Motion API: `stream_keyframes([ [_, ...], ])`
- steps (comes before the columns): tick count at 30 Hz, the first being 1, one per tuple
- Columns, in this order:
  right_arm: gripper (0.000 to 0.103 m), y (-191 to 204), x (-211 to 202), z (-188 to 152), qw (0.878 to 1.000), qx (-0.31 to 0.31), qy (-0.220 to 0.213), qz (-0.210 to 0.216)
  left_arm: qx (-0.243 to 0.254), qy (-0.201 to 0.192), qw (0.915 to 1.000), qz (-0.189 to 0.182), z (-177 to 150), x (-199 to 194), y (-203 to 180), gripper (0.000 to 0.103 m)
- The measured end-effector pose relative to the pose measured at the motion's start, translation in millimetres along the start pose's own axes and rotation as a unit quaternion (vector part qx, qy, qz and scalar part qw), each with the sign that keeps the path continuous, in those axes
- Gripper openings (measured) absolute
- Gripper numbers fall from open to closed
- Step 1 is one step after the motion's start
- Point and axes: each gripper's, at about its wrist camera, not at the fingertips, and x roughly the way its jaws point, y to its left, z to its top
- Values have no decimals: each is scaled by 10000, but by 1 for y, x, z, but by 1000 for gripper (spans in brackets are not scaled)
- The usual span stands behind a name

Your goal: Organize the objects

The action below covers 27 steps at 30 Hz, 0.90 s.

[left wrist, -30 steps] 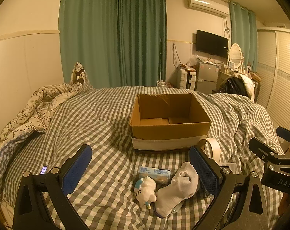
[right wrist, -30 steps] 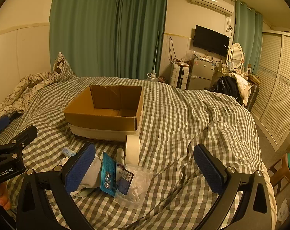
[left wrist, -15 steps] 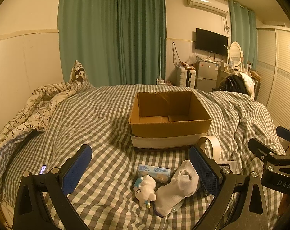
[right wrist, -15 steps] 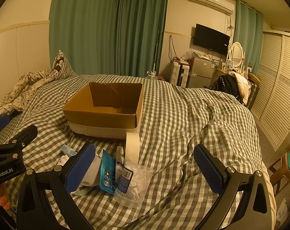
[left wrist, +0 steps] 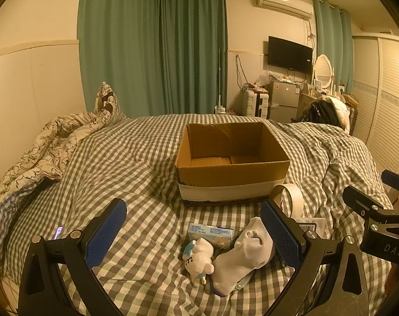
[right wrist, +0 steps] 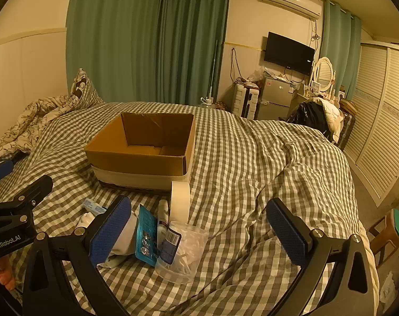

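An open, empty cardboard box (left wrist: 232, 167) (right wrist: 146, 155) sits on the checked bed. In front of it lie a small white plush toy (left wrist: 198, 259), a white sock (left wrist: 245, 252), a blue-white packet (left wrist: 210, 233), and an upright tape roll (left wrist: 291, 201) (right wrist: 179, 201). The right wrist view also shows a blue card of small parts (right wrist: 146, 235), a small bottle (right wrist: 163, 212) and a clear plastic tub (right wrist: 182, 252). My left gripper (left wrist: 193, 237) is open, hovering over the toy and sock. My right gripper (right wrist: 199, 233) is open above the tub.
A crumpled floral duvet (left wrist: 46, 155) lies at the bed's left. A phone (left wrist: 58, 233) lies near the left finger. Beyond the bed stand green curtains, a small fridge (right wrist: 274, 100), a suitcase and a louvred wardrobe (right wrist: 384, 137). A stool (right wrist: 392, 233) stands right of the bed.
Both views have risen and tipped slightly, so the box sits a little lower in frame and closer. No object has moved; both grippers stay open.
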Motion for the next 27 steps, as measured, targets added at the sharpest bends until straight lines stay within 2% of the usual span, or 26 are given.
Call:
stream_keyframes([
  [7, 103, 1, 2, -1, 10000, -10, 41, -5, -30, 114, 9999, 18, -3, 6, 0, 103],
  [14, 103, -4, 18, -9, 9996, 21, 288, -57, -48, 356, 9993, 118, -11, 24, 3, 103],
  [20, 103, -12, 57, -27, 9964, 133, 835, -76, 133, 628, 9979, 58, -26, 41, -5, 103],
  [27, 97, -10, 111, -47, 9851, 329, 1641, 400, 613, 1230, 9904, -128, -60, 73, -32, 103],
])
